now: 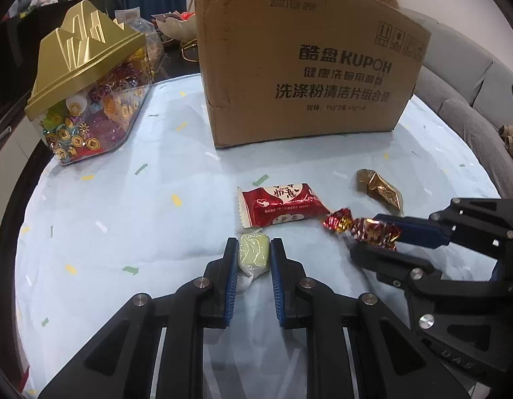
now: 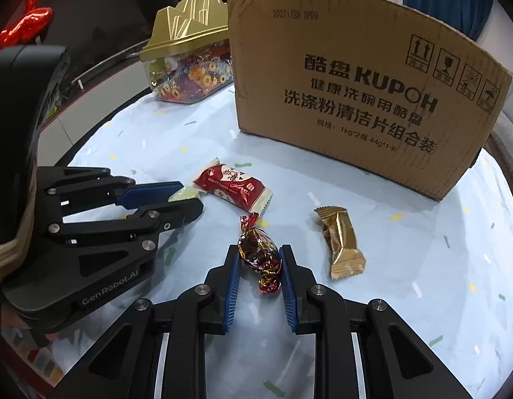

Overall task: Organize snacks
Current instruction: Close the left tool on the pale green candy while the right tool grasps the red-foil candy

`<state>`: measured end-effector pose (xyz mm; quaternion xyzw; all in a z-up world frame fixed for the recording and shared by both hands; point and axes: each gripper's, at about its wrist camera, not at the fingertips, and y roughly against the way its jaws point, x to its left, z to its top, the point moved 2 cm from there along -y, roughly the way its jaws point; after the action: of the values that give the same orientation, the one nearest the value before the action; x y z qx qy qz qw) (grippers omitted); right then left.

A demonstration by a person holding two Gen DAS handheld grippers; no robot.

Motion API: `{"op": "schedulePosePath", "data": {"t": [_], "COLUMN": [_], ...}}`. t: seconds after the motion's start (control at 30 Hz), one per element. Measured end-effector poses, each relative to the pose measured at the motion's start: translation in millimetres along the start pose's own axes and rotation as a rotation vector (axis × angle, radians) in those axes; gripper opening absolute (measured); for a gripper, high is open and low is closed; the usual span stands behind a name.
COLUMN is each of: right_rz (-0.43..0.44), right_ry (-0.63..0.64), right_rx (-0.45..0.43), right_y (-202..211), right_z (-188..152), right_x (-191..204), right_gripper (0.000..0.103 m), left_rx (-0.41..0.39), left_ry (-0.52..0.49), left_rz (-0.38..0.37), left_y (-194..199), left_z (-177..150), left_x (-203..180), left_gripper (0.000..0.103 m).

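Left gripper (image 1: 254,257) jaws pinch the pale green candy (image 1: 254,256); right gripper (image 2: 259,262) jaws pinch the red foil candy (image 2: 259,252).

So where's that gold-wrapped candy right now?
The gold-wrapped candy lies loose on the tablecloth, right of the right gripper and before the cardboard box.

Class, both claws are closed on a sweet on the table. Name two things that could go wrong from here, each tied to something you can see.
1. The right claw pinches the red foil candy across its body, with its twisted ends loose; crinkly foil might slip on lifting.
2. The left claw holds the pale green sweet right beside the red packet, so lifting may nudge it.
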<state>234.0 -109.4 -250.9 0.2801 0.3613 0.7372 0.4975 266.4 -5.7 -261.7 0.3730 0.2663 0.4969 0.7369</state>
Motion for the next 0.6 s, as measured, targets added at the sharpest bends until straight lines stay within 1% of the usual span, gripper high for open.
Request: {"op": "schedulePosePath", "data": {"t": [0.17,0.4,0.6], "right_rz": [-0.006,-0.012,-0.029], "right_ry": [0.002,-0.023,-0.044], "right_rx": [-0.015,-0.022,-0.044], "right_y": [10,25,42], "right_z": [4,5,10], "right_x": [0,-5,-10], "right_gripper": [0.025,0.025,0.025], "left_rx": [0.002,-0.014,-0.025], "left_ry": [0.001,0.015,0.030], "left_rz": [0.015,0.023,0.036], "left_y": [5,23,39], "left_z": [-2,-1,3], "left_x": [-1,-7,-12], "left_gripper": [0.020,0.020,0.020]}}
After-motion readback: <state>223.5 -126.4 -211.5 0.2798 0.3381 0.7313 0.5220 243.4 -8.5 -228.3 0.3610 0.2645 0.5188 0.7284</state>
